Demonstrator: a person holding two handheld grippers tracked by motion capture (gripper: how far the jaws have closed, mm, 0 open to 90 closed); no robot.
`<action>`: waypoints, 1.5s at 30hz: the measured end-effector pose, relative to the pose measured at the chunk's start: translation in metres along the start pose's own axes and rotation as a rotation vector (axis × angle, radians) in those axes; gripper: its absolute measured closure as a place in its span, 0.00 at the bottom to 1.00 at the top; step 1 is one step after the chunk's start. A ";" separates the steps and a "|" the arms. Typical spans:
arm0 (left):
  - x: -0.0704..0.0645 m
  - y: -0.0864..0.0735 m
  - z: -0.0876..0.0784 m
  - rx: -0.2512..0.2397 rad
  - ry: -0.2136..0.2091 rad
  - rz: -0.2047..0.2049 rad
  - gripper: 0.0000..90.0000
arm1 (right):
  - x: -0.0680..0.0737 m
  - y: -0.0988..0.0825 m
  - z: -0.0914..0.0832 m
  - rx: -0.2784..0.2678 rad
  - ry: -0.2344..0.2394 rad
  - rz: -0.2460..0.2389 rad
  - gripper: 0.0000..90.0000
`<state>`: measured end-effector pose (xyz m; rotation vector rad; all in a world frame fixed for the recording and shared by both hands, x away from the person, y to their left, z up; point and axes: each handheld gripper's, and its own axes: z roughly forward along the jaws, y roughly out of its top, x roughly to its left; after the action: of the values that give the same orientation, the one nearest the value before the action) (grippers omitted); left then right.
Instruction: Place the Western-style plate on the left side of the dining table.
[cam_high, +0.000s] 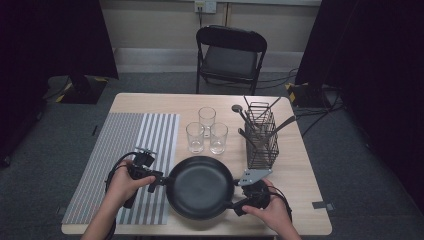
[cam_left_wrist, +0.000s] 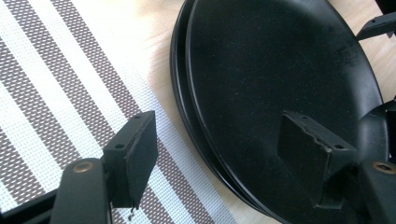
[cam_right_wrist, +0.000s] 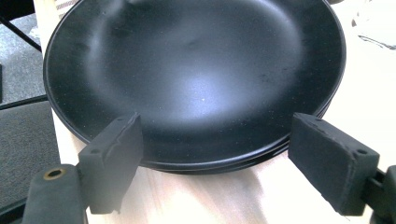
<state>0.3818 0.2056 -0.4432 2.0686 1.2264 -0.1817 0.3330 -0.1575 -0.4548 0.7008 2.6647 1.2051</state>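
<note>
Sitting on the tabletop (cam_high: 295, 200) betw. both hands, stacked black plates (cam_high: 200, 186) w/ count hard to tell. Left tongs (cam_high: 159, 182) spread wide astride the rim, gripping nothing; right tongs (cam_high: 234, 196) likewise unclenched at the opposite rim.

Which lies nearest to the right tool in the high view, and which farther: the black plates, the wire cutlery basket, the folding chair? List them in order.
From the right tool:
1. Black plates: right beside it, toward table centre.
2. Wire cutlery basket: behind it, on the table's right side.
3. Folding chair: beyond the table's far edge.
</note>
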 end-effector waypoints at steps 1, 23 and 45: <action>0.000 0.000 0.000 -0.007 -0.006 0.005 0.34 | 0.000 0.000 0.000 -0.001 -0.001 0.000 0.20; -0.001 0.001 0.007 0.003 -0.027 -0.022 0.37 | 0.005 -0.004 -0.003 -0.009 0.006 0.027 0.20; -0.002 0.002 0.011 0.015 -0.040 -0.052 0.38 | 0.005 -0.002 0.000 -0.009 0.010 0.031 0.19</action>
<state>0.3849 0.1966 -0.4497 2.0371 1.2589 -0.2564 0.3280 -0.1566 -0.4559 0.7389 2.6644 1.2312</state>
